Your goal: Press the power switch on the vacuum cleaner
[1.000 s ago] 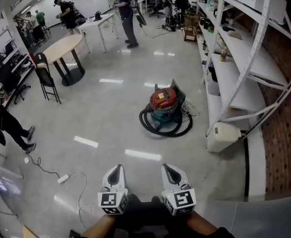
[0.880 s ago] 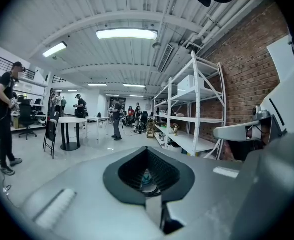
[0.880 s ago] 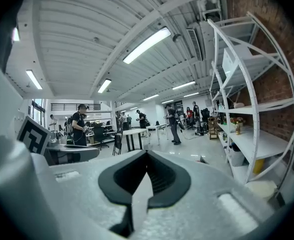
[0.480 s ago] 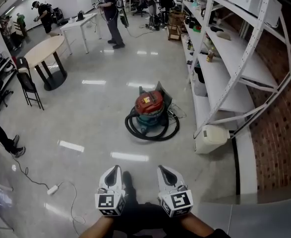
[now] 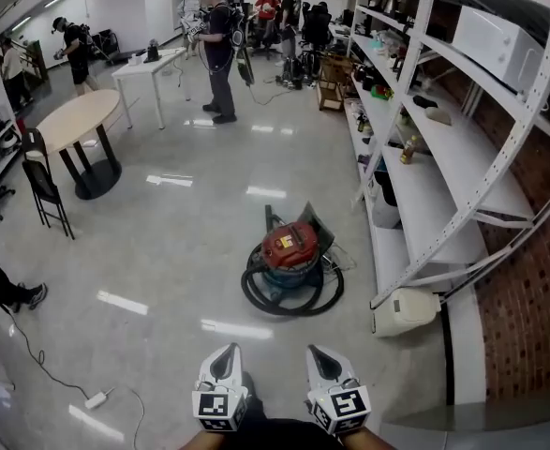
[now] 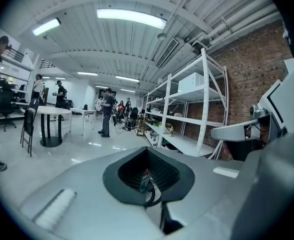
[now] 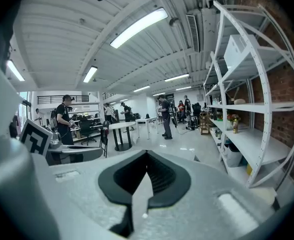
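Note:
The vacuum cleaner point(image 5: 289, 251) stands on the shiny floor ahead of me, with a red lid, a teal drum and a black hose point(image 5: 293, 298) coiled round its base. I cannot make out its power switch at this distance. My left gripper point(image 5: 226, 351) and right gripper point(image 5: 314, 352) are held side by side at the bottom of the head view, well short of the vacuum, both shut and holding nothing. In the left gripper view a sliver of the vacuum cleaner point(image 6: 144, 178) shows through the left gripper point(image 6: 154, 191). The right gripper point(image 7: 145, 184) shows only floor past its tips.
White shelving point(image 5: 443, 186) runs along the right, with a white canister point(image 5: 404, 309) on the floor at its foot beside the vacuum. A power strip point(image 5: 96, 399) and its cable lie at lower left. A round table point(image 5: 68, 120), chairs and several people stand further back.
The view has shifted, and the vacuum now sits lower in the head view and nearer to me. Both grippers keep the same pose at the bottom, still shut.

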`<state>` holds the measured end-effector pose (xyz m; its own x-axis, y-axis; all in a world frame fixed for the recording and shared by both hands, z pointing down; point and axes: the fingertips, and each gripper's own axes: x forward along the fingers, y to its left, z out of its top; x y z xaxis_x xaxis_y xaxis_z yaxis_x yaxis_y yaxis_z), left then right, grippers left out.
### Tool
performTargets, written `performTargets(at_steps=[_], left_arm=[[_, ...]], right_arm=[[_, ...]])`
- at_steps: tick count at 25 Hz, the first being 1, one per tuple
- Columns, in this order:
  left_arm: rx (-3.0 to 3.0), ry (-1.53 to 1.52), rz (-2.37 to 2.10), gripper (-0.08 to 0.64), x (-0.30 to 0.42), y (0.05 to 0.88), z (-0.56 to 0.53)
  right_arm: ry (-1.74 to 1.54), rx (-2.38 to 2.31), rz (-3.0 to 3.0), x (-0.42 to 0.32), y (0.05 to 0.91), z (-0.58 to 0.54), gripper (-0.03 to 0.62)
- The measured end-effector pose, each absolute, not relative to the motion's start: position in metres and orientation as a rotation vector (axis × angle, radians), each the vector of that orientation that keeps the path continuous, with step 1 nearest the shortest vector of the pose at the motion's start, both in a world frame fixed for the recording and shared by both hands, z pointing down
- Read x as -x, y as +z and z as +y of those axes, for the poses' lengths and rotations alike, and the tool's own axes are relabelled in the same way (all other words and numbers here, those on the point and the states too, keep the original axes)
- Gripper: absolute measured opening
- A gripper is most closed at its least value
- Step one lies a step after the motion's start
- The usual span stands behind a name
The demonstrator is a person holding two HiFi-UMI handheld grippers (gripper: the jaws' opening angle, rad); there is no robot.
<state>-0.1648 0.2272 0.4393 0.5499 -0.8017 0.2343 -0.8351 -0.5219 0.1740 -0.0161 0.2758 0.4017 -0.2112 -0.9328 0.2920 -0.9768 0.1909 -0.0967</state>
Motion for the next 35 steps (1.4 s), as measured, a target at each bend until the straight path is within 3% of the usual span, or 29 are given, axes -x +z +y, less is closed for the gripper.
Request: performTargets(at_steps=[11,23,35], left_arm=[[-2.558,0.125,-1.365,0.015,0.201,0.424,0.106],[-2.491,0.094,-1.474,0.015,0.223,0.426,0.060],[-2.417,0.154,-1.542,0.015,0.151,0.444,-0.020]], right_arm=[[0.416,-1.882,-2.254,0.042,0.395,0.165,-0.009],[0.421,-1.801,-2.271,0.043,0.409,0.099,-0.008],[0.497,-1.664,-2.310,-0.026,0.451,0.004,-0.008]])
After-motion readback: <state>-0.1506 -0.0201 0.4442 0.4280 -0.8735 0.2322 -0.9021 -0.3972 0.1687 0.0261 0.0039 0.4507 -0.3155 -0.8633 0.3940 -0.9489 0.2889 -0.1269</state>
